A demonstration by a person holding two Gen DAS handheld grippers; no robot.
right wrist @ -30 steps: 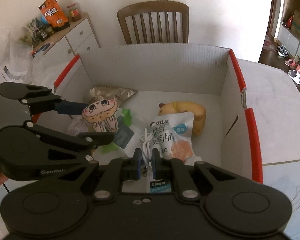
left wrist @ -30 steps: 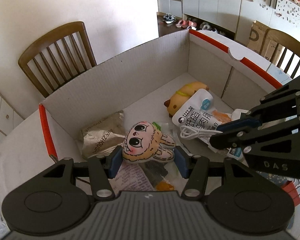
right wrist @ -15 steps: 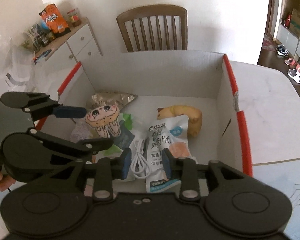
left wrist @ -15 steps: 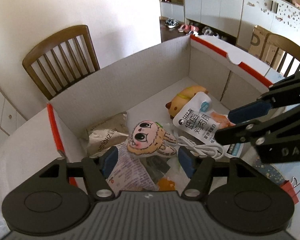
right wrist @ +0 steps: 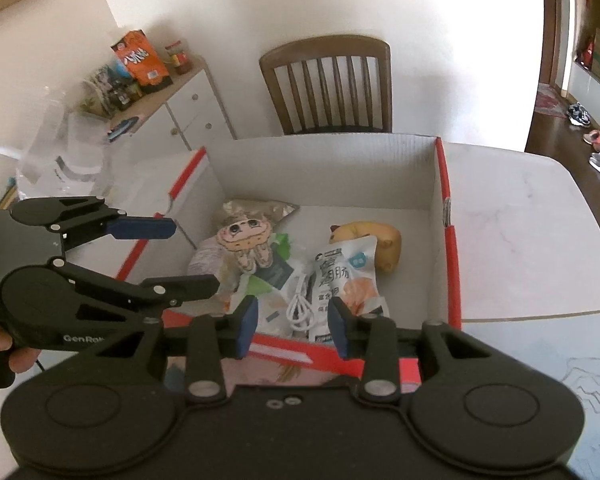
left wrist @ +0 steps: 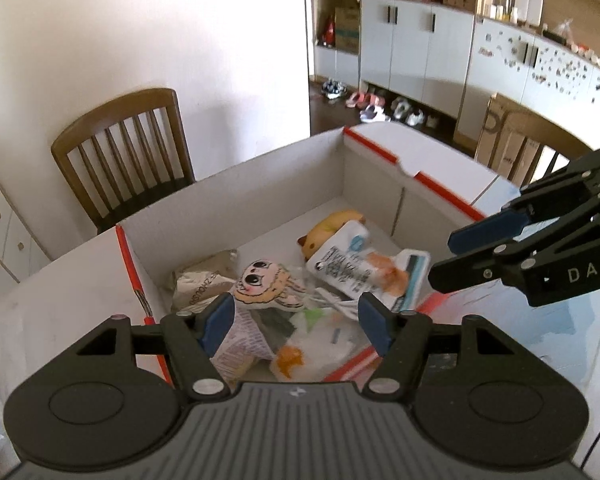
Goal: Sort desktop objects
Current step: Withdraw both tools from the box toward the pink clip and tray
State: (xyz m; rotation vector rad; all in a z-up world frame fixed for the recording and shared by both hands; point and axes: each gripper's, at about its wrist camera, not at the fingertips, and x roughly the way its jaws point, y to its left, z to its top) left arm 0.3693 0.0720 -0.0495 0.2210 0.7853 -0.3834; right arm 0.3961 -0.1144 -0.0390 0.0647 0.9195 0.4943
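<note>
Cable coil (right wrist: 300, 309) lies in the cardboard box's (right wrist: 324, 172) near edge, just ahead of my right gripper (right wrist: 292, 330), both grippers wide and empty, left gripper (left wrist: 296, 326) farther off.

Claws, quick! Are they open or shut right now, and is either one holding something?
Left claw: open, holding nothing, above the cardboard box.
Right claw: open, holding nothing, above the box's near edge.
</note>
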